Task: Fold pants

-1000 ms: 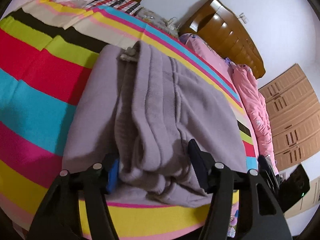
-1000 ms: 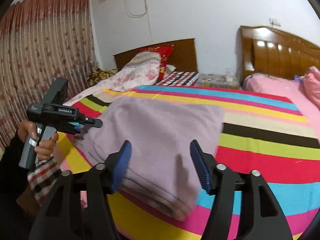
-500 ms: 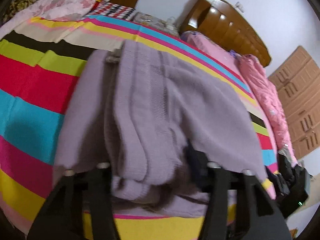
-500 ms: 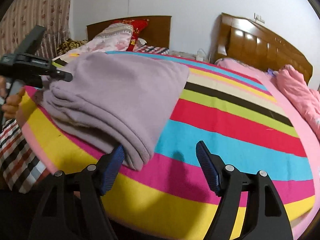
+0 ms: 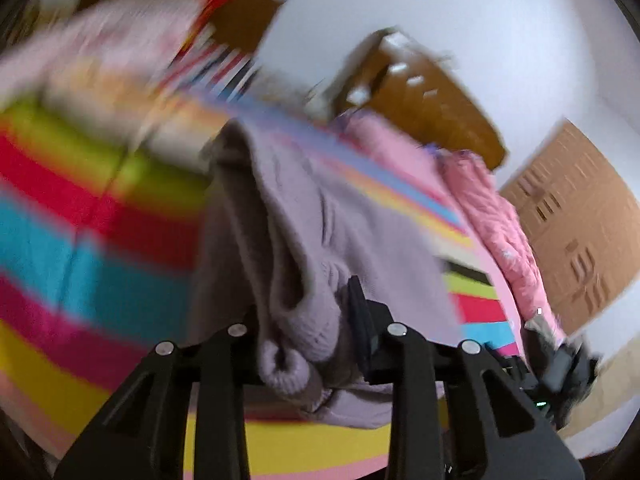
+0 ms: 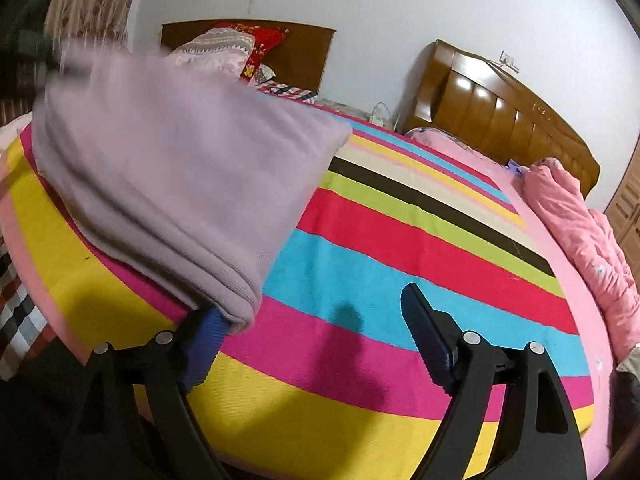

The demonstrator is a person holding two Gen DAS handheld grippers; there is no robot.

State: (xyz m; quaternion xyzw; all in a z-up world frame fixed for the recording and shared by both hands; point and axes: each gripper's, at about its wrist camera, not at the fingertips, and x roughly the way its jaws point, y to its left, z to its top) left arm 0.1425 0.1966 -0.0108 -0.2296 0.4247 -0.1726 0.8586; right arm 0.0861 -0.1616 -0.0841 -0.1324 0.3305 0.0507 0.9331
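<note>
The lilac pants lie folded on the striped bed cover. My left gripper has their bunched near end between its jaws, which are closing and press the fabric; the left finger is hidden behind the cloth. In the right wrist view the pants are raised and blurred at their far left end. Their near folded corner drapes over the left blue pad of my right gripper. Its jaws are opening wide, low over the bed cover, with only bare cover between them.
Two wooden headboards stand against the white wall, with pillows at the far one. A pink quilt is heaped along the right of the bed. A brown wardrobe is at the right. Checked cloth hangs at the left edge.
The left jaws have narrowed onto the bunched end of the pants and pulled it up, blurring the view. The right gripper has sunk toward the bed cover and tipped down, its jaws spreading.
</note>
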